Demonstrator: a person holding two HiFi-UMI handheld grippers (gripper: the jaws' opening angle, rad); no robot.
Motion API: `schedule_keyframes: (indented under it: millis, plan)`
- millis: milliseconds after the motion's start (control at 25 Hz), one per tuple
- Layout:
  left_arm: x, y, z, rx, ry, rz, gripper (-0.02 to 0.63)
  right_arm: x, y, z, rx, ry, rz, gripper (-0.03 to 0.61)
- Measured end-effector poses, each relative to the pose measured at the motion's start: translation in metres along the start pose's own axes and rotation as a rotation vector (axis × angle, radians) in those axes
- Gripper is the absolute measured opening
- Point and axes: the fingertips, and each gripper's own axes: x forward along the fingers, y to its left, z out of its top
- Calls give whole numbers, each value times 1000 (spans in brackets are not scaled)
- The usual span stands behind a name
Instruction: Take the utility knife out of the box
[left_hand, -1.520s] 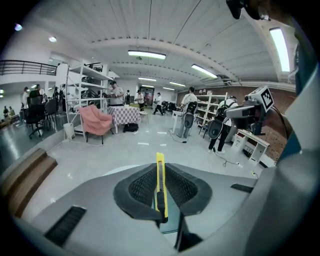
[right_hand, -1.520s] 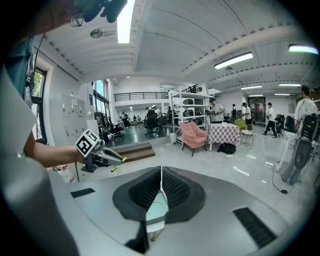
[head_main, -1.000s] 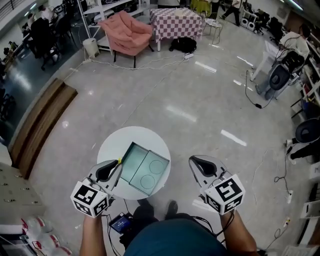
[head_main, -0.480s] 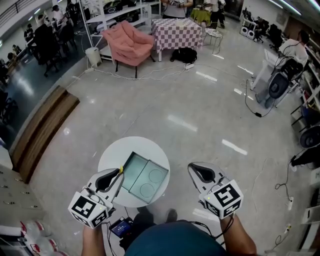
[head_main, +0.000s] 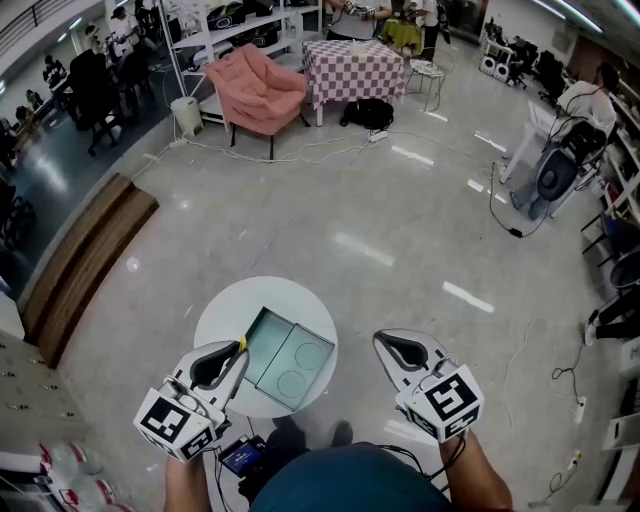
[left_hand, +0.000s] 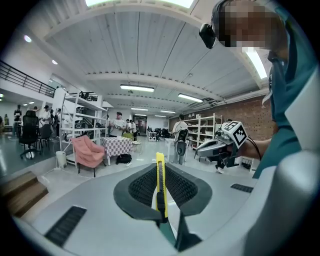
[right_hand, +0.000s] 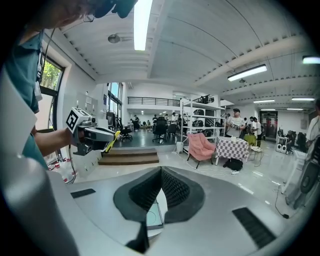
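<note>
Utility knife (left_hand: 160, 176) sits pinched between the left claw's (head_main: 236, 350) pads, beside the box (head_main: 292, 352).

Glossy grey floor (head_main: 380, 200), pink armchair (head_main: 255, 85), checkered table (head_main: 355, 48), metal shelving (left_hand: 75, 117) behind.

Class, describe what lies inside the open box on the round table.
The box looks empty: a bare greenish tray and two circular outlines in the other half. The left gripper holding the utility knife covers part of its left edge.
</note>
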Motion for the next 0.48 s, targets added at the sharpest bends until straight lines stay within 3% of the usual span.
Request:
schedule_keyframes:
  millis: [480]
  plan:
    - [18, -3, -4, -4, 16, -4, 64, -1, -13, -16, 18, 15, 16, 37]
